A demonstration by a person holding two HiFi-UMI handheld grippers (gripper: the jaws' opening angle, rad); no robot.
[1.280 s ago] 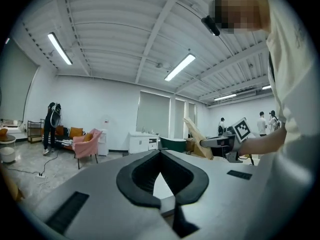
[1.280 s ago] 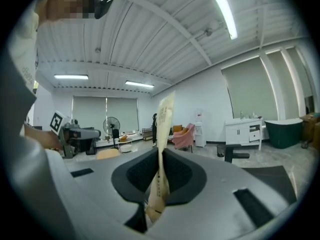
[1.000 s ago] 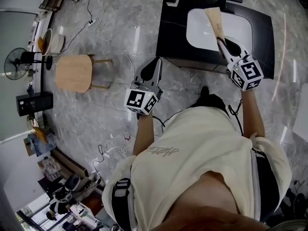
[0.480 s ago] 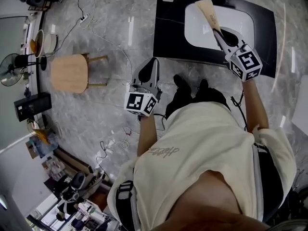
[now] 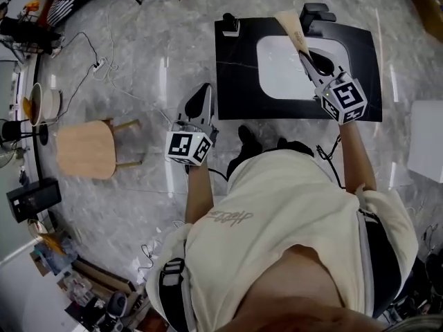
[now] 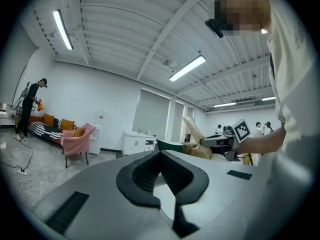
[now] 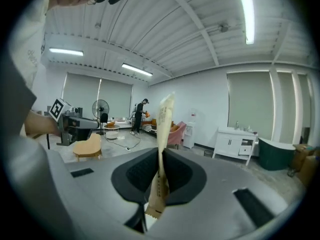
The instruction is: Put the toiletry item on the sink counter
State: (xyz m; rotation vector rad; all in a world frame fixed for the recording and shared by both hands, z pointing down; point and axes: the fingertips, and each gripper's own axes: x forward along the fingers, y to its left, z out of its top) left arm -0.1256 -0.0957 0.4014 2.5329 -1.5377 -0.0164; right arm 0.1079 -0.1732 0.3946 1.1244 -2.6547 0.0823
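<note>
Since the earlier frames, the right gripper (image 5: 306, 52) had advanced from the front edge of the sink counter (image 5: 235, 81) to a position above it, and the whole surface sat lower and more central in the head view. The toiletry item (image 5: 291, 26), a flat beige sachet, reached across the white basin (image 5: 280, 75) with its far end close to the faucet (image 5: 315, 14) at the back rim.

In the right gripper view the fingers (image 7: 135, 176) were clenched on the lower end of the sachet, which stood upright between them. The left gripper (image 5: 200, 94) hung over the floor, well apart from the counter. Its fingers (image 6: 140, 174) were pressed together with nothing between them.

The step in hand appeared to be the carry to the drop point, with the item held in the air and not yet resting on anything. The next move would probably call for shifting sideways off the basin, lowering the sachet onto a bare dark part of the surface clear of the faucet, then releasing the fingers.
</note>
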